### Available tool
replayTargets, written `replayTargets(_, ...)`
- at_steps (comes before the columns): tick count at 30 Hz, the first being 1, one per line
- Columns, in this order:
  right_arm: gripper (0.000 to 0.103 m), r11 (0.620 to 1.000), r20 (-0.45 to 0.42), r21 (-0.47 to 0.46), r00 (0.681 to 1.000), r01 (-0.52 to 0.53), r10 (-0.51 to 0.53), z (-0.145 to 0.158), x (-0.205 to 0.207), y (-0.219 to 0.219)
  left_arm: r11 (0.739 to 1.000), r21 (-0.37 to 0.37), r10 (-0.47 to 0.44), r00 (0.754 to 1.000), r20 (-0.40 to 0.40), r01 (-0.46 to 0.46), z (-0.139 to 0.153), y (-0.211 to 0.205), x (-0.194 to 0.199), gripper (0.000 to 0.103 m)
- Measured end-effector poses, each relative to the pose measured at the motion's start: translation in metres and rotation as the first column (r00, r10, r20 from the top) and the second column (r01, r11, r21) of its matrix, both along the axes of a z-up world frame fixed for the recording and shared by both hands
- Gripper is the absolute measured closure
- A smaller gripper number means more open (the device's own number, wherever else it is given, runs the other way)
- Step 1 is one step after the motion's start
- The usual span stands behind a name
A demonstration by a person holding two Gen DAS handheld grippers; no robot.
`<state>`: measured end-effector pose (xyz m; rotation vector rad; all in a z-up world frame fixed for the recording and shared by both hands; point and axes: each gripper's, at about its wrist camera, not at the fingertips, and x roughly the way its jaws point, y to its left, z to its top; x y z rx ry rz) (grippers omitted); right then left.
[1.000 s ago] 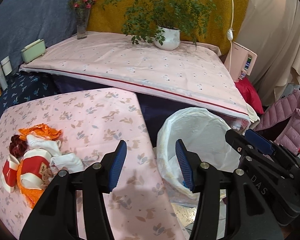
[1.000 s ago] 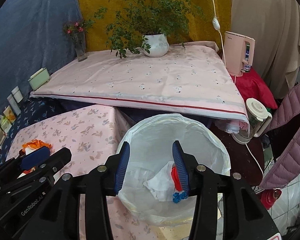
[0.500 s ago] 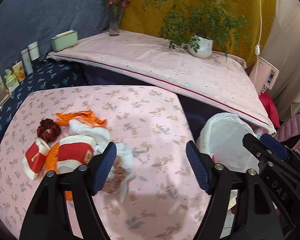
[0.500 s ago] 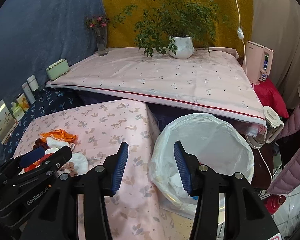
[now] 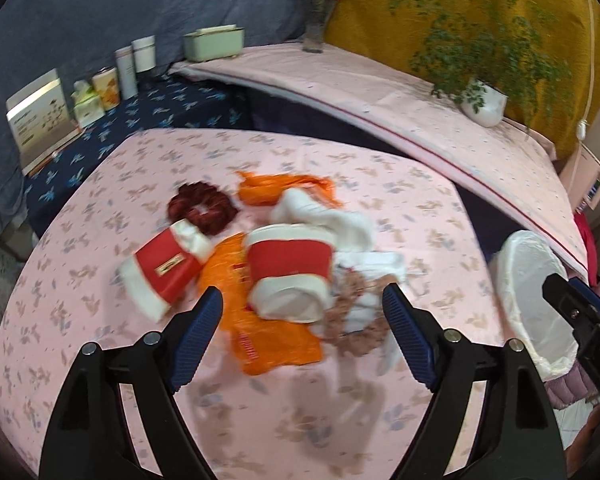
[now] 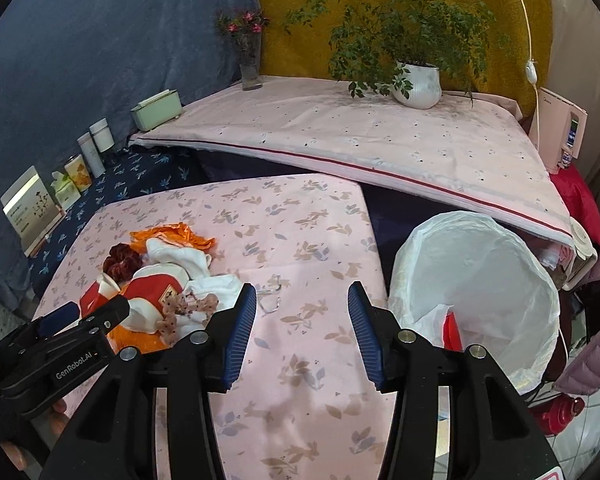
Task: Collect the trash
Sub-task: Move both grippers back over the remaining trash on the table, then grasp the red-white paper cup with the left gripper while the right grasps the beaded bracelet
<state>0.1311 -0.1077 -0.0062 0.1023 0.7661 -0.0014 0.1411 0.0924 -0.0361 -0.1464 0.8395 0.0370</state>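
A heap of trash lies on the pink floral table point(image 5: 140, 184): two red-and-white cartons point(image 5: 290, 270) point(image 5: 162, 268), an orange plastic bag point(image 5: 260, 344), white crumpled tissue point(image 5: 328, 216), a dark red scrunchie point(image 5: 202, 208) and a brown frilly scrap point(image 5: 356, 320). My left gripper point(image 5: 302, 326) is open and empty, just in front of the upright carton. My right gripper point(image 6: 302, 330) is open and empty over bare tablecloth, right of the heap point(image 6: 160, 280). The white-lined trash bin point(image 6: 480, 280) stands right of the table and holds white and red scraps.
A raised pink-covered shelf point(image 6: 360, 140) behind carries a potted plant point(image 6: 416, 84), a flower vase point(image 6: 250, 64) and a green box point(image 6: 156, 110). Tins and a card point(image 5: 38, 114) stand on blue cloth at the left. A red flask point(image 6: 560, 408) lies on the floor.
Both grippers swung left, from over the bin to over the table. The left gripper opened wider and came close to the trash heap. The right gripper also opened wider.
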Motion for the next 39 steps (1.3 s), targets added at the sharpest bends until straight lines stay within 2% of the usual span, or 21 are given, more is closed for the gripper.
replayTargets(11, 0.056, 0.998, -0.067, 0.009, 0.996, -0.060, 0.060, -0.034, 0.010, 0.044, 0.992, -0.048, 0.115, 0.991, -0.073, -0.119, -0.037, 0.071, -0.004, 0.025)
replayTargets(17, 0.056, 0.997, -0.100, 0.004, 0.992, -0.081, 0.081, -0.050, 0.019, 0.062, 0.985, -0.085, 0.139, 0.986, -0.094, -0.147, -0.050, 0.094, -0.002, 0.026)
replayTargets(21, 0.056, 0.996, -0.120, -0.004, 0.989, -0.091, 0.090, -0.059, 0.025, 0.071, 0.982, -0.124, 0.128, 0.987, -0.101, -0.140, -0.056, 0.103, 0.001, 0.031)
replayTargets(24, 0.056, 0.995, -0.132, -0.011, 0.987, -0.097, 0.095, -0.065, 0.030, 0.077, 0.979, -0.157, 0.116, 0.988, -0.104, -0.131, -0.059, 0.107, 0.005, 0.037)
replayTargets(30, 0.056, 0.995, -0.150, -0.022, 0.984, -0.097, 0.092, -0.075, 0.043, 0.083, 0.979, -0.180, 0.078, 0.992, -0.102, -0.096, -0.060, 0.107, 0.014, 0.057)
replayTargets(34, 0.058, 0.994, -0.175, -0.026, 0.980, -0.103, 0.097, -0.082, 0.052, 0.087, 0.978, -0.194, 0.055, 0.993, -0.104, -0.075, -0.060, 0.106, 0.017, 0.081)
replayTargets(37, 0.058, 0.994, -0.180, -0.034, 0.979, -0.108, 0.100, -0.085, 0.057, 0.089, 0.978, -0.197, 0.042, 0.994, -0.103, -0.061, -0.060, 0.103, 0.018, 0.093)
replayTargets(39, 0.061, 0.993, -0.184, -0.037, 0.978, -0.109, 0.100, -0.088, 0.061, 0.090, 0.979, -0.196, 0.038, 0.994, -0.102, -0.057, -0.059, 0.102, 0.018, 0.094)
